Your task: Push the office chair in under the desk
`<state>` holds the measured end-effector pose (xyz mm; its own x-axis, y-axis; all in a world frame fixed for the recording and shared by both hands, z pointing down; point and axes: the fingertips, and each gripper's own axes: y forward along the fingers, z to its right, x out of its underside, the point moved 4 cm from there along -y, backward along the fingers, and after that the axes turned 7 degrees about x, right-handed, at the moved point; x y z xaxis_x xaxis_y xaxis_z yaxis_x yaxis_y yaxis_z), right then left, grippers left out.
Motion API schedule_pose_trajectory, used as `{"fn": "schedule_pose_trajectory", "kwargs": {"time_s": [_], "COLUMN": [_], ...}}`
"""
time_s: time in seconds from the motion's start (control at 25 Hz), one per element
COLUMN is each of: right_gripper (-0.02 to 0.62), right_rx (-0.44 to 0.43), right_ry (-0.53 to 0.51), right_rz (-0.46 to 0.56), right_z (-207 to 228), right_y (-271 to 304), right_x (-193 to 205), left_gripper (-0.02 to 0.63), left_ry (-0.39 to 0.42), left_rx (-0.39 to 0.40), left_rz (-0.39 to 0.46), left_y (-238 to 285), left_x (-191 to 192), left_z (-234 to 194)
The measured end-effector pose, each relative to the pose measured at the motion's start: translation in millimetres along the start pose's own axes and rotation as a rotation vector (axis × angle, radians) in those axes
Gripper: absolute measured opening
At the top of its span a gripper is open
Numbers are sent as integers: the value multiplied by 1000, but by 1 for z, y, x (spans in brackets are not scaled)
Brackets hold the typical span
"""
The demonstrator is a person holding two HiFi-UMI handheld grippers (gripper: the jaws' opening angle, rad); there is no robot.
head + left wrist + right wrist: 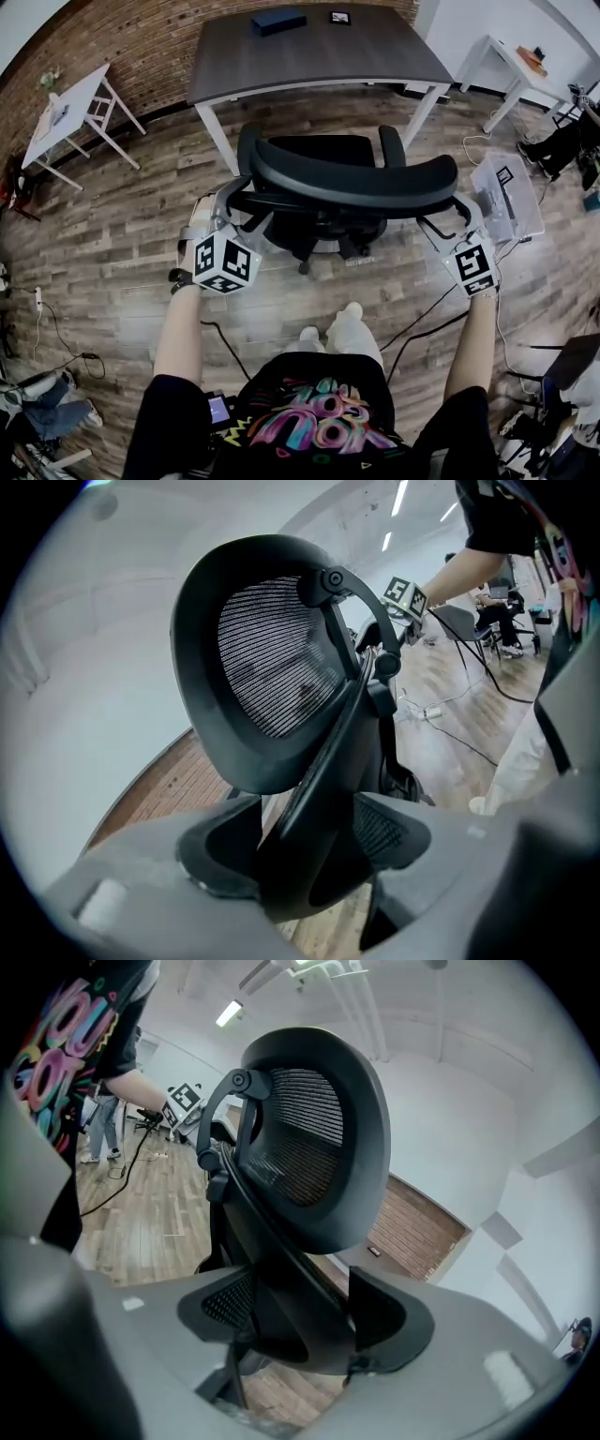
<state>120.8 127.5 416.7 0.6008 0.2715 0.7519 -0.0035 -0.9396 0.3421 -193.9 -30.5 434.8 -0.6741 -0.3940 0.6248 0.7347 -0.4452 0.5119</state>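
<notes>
I judge the push is set up but hardly under way. The office chair [352, 178] stands on the near side of the desk [319, 56]. Its seat is about at the desk's near edge, and the backrest is still well out on my side. What I need next is an even shove away from me on both ends, so the chair rolls straight between the desk legs rather than swivelling.

The left gripper [309, 850] has its jaws part-way open. They are closed onto the left end of the backrest's dark frame, with a pad on each side of it. The right gripper [300, 1321] mirrors that on the right end, its jaws clamped across the frame below the mesh.
</notes>
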Motion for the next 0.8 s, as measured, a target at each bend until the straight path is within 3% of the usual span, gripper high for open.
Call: {"fn": "schedule_pose_trajectory", "kwargs": {"time_s": [0.36, 0.8], "right_gripper": [311, 311], "right_rx": [10, -16], "right_ry": [-8, -13], "right_rz": [49, 36], "right_z": [30, 91], "right_y": [48, 125], "right_x": [-1, 5], "left_gripper": [311, 314], "left_ry": [23, -28], "left_rx": [-4, -13], "left_rz": [-12, -84], "left_y": [39, 107], "left_x": [6, 2], "left_z": [-38, -98]}}
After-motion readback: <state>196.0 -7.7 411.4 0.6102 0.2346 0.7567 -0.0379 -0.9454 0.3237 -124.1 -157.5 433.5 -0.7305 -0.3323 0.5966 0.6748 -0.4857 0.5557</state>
